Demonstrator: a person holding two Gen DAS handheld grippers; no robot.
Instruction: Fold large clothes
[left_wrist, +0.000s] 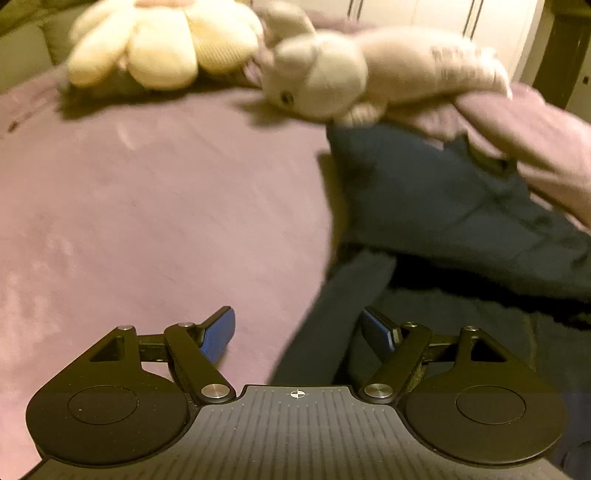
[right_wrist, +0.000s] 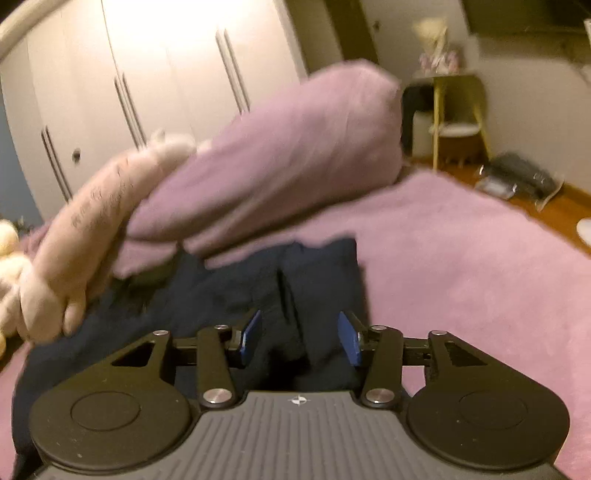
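Note:
A dark navy garment (left_wrist: 443, 206) lies bunched on the purple bedspread (left_wrist: 147, 206), on the right of the left wrist view. My left gripper (left_wrist: 299, 332) is open and empty, hovering over the garment's left edge. In the right wrist view the same garment (right_wrist: 229, 291) lies straight ahead and below. My right gripper (right_wrist: 299, 336) is open, its blue pads (right_wrist: 251, 336) apart over the dark cloth with nothing between them.
A pink plush animal (left_wrist: 369, 74) and a cream flower plush (left_wrist: 159, 44) lie at the head of the bed. A purple pillow (right_wrist: 280, 147) rests behind the garment. White wardrobe doors (right_wrist: 147, 74), a yellow side table (right_wrist: 458, 110) and wooden floor (right_wrist: 554, 206) lie beyond.

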